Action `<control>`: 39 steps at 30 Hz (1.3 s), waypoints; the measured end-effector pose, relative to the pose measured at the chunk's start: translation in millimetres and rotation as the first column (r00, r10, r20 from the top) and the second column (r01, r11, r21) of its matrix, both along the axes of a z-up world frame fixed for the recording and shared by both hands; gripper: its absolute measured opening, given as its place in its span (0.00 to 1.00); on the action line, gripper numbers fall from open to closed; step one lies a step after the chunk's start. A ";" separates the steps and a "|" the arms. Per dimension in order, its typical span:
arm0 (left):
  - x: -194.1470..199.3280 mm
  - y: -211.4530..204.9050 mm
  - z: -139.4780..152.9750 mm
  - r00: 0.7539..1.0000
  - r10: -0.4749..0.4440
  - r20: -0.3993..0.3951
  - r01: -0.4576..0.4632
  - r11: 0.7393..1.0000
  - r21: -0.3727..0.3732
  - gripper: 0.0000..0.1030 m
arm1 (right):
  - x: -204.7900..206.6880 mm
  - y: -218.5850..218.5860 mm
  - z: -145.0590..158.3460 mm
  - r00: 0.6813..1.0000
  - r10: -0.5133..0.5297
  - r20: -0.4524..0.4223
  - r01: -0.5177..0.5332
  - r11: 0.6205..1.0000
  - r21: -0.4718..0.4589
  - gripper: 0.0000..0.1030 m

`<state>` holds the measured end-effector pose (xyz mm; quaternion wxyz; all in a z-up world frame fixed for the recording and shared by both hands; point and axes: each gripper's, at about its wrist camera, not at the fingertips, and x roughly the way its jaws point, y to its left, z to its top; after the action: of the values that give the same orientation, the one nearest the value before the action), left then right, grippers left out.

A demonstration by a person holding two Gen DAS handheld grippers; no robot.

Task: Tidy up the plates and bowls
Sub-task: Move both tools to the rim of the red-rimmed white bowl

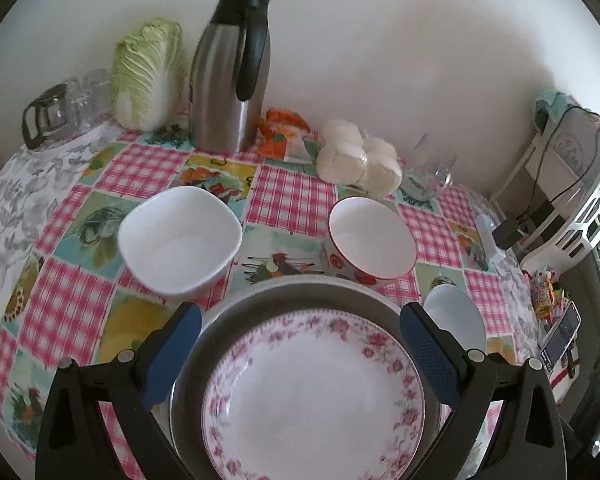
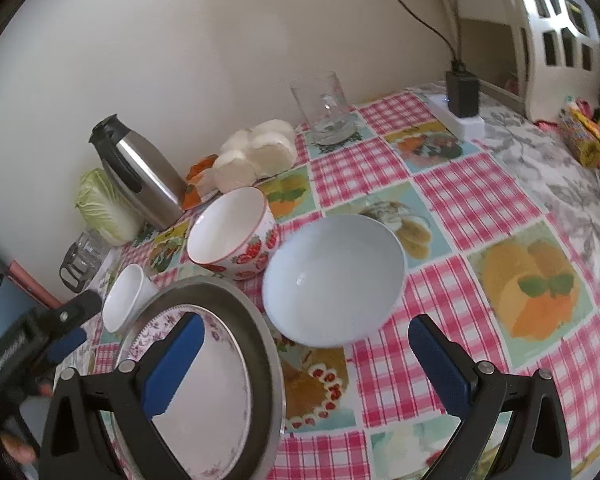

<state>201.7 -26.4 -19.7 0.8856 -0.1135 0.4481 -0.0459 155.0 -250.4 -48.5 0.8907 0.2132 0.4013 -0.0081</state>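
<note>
Desk [image 1: 287, 200] first, since it carries everything: a patchwork cloth of pink check and picture squares, with the crockery gathered toward the near edge. Biggest of the dishes is the grey metal plate [image 1: 235, 320], lying flat, and the floral plate [image 1: 316, 396] already rests inside it, so one stacking step looks done (whether anything lies under the metal plate cannot be told). Next in size come three loose bowls. The square white bowl [image 1: 179, 240] stands alone just beyond the plates on the left. The pale round bowl [image 2: 334, 280] stands just beside the metal plate's right rim, upright and empty. The strawberry bowl [image 2: 233, 236], red-rimmed, stands behind the plates, near both other bowls but nested in none.

So my judgement is that the task is at an early-to-middle point: plates paired, bowls not yet gathered. What remains is likely nesting the bowls, probably largest at the bottom.

Left tongs [image 1: 300, 356] are spread wide, flanking the stacked plates and pinching nothing. Right tongs [image 2: 304, 364] are likewise spread and empty, one blue pad over the floral plate, the other over bare cloth, with the pale round bowl just ahead between them; that bowl seems the likeliest next pick.
</note>
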 end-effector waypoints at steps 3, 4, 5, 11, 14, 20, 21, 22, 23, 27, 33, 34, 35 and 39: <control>18.6 4.1 1.4 0.999 -0.013 -0.039 0.015 0.999 0.034 0.96 | 10.3 0.1 7.5 1.000 0.023 0.001 -0.023 1.000 0.005 1.00; 24.6 4.5 3.3 0.999 -0.023 -0.044 0.025 0.999 0.045 0.96 | 15.2 0.0 10.9 1.000 0.031 -0.001 -0.031 1.000 0.003 1.00; 29.6 4.2 5.7 0.998 -0.034 -0.047 0.036 0.998 0.048 0.96 | 18.6 0.1 13.9 0.999 0.040 -0.001 -0.040 0.999 0.002 1.00; 61.1 8.1 21.9 0.996 -0.059 -0.060 0.063 0.996 0.066 0.96 | 46.0 6.1 40.0 0.995 0.103 0.018 -0.102 0.994 -0.048 1.00; 76.6 13.0 30.3 0.997 -0.051 -0.054 0.056 0.995 0.083 0.96 | 61.5 7.5 51.1 0.993 0.115 0.007 -0.114 0.992 -0.062 1.00; 107.6 27.5 47.2 0.999 -0.012 -0.044 0.015 0.998 0.067 0.96 | 98.0 8.8 66.1 0.991 0.135 -0.012 -0.135 0.988 -0.077 1.00; 111.4 29.1 47.5 0.999 -0.006 -0.044 0.009 0.998 0.055 0.96 | 103.9 8.4 65.8 0.990 0.139 -0.015 -0.140 0.987 -0.073 1.00; 116.7 30.1 46.0 0.999 -0.004 -0.053 0.006 0.999 0.042 0.96 | 109.4 8.0 64.4 0.990 0.142 -0.022 -0.144 0.987 -0.070 1.00; 121.1 29.0 43.6 0.998 -0.007 -0.066 0.010 0.999 0.031 0.96 | 114.9 7.5 61.6 0.989 0.143 -0.034 -0.145 0.987 -0.066 1.00; 133.0 10.7 23.9 0.989 -0.059 -0.133 0.060 0.998 0.004 0.89 | 135.4 10.5 43.5 0.985 0.136 -0.109 -0.147 0.984 -0.099 0.98; 143.5 -19.1 -26.0 0.959 -0.101 -0.267 0.093 0.995 -0.039 0.73 | 157.1 18.3 11.1 0.970 0.119 -0.212 -0.142 0.985 -0.097 0.76; 145.1 -21.9 -33.7 0.953 -0.101 -0.286 0.093 0.995 -0.040 0.72 | 160.6 20.6 6.1 0.967 0.120 -0.227 -0.147 0.983 -0.106 0.73; 146.8 -24.9 -41.4 0.948 -0.097 -0.303 0.091 0.995 -0.035 0.72 | 163.7 22.6 2.3 0.964 0.121 -0.238 -0.151 0.982 -0.114 0.72; 152.6 -33.4 -66.8 0.928 -0.098 -0.360 0.088 0.995 -0.046 0.68 | 173.7 26.6 -13.6 0.951 0.115 -0.287 -0.155 0.980 -0.121 0.67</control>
<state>354.3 -59.8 -86.5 0.7829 -0.1115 0.6077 -0.0727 328.7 -223.8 -62.1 0.8369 0.1178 0.5345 -0.0054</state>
